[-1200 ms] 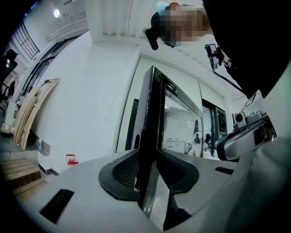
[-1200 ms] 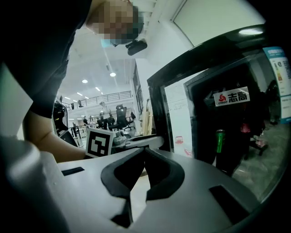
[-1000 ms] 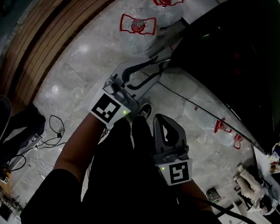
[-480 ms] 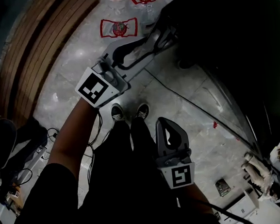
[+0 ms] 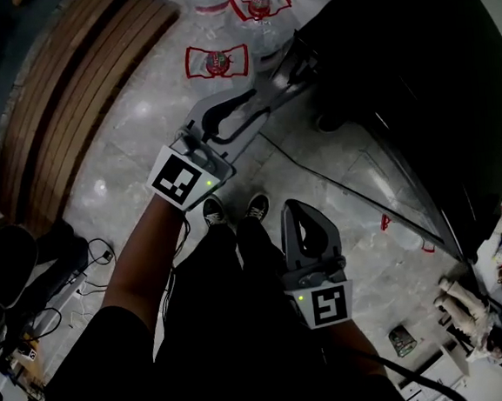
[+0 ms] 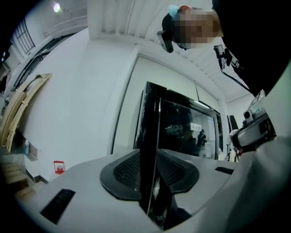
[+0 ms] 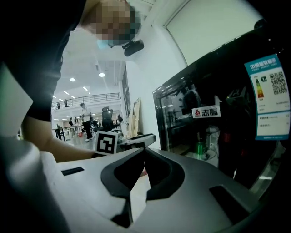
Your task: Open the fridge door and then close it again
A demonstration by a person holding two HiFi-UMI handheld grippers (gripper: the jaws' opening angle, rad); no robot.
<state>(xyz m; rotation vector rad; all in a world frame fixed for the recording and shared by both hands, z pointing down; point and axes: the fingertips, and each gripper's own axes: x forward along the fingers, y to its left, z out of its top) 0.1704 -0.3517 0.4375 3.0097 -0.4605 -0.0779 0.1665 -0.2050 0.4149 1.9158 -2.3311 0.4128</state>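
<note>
Left gripper view: fridge door (image 6: 150,113) edge stands upright between the jaws of your left gripper (image 6: 148,159), clamped from both sides, jaws just eased slightly tighter. Head view puts the dark door at 2 o'clock and that gripper at 12. Your right gripper (image 7: 144,152) sits at 5 o'clock, jaws pinched together, nothing between them.

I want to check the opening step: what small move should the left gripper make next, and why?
Probably pull the fridge door steadily outward by its edge. On the left gripper, the jaws have just been closing and the pads sit against both faces of that dark edge, so the grip looks set. Whether the door is already ajar I cannot tell. The right gripper is shut, holding nothing.
</note>
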